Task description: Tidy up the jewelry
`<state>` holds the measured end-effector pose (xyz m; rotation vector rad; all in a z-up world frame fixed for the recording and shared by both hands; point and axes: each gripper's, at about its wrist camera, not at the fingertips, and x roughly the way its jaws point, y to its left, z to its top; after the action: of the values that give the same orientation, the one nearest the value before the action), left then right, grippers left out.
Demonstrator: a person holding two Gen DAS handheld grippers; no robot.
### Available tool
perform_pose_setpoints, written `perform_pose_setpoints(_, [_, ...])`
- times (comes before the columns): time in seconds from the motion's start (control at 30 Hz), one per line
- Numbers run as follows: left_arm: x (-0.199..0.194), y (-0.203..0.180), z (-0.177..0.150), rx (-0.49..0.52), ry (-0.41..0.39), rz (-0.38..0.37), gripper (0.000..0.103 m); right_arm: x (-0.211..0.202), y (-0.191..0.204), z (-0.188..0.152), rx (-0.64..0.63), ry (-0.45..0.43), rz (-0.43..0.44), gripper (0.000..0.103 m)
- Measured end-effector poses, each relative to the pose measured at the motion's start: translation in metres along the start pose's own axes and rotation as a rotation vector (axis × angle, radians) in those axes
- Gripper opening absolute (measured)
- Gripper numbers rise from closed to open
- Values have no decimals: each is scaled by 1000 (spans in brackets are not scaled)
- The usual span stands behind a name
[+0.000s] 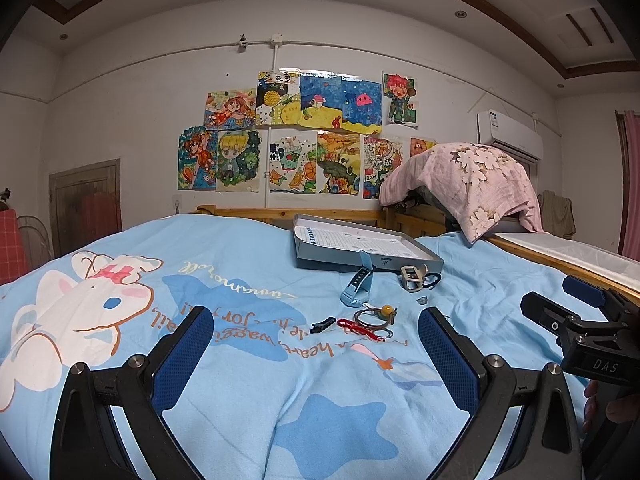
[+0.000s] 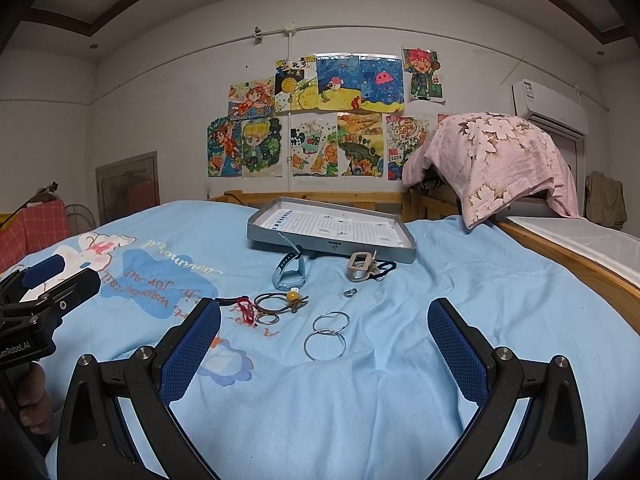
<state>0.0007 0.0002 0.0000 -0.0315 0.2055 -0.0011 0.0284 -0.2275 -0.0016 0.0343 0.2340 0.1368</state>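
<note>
Lying before you on a soft blue cartoon-print bedsheet:

- Your left gripper: blue mesh-textured pads spread wide, holding nothing, hovering short of the jewelry.
- Your right gripper: same blue mesh pads, also spread wide and empty, with two thin silver wire hoops lying on the sheet between its fingers, the hoops touching each other.
- Shallow grey rectangular tray, lined with printed paper, at the far end of the spread.
- Pale blue rubbery watch, strap curled upward, just in front of the tray.
- Beige rectangular buckle piece with a dark cord beside it, against the tray's front wall.
- Small silver clasp, apart from the rest.
- Brown loop bands with a round amber bead.
- Red braided cord, just beside the bands.
- Black hair clip, left of the cord.
- Pink floral quilted cloth, draped over something at the wooden bed rail.
</note>
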Motion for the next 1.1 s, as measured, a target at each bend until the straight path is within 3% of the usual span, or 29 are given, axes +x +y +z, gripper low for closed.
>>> perform_pose_setpoints(1.1, [0, 0, 0, 3, -1, 1, 103, 2, 2, 1, -2, 6, 6, 102])
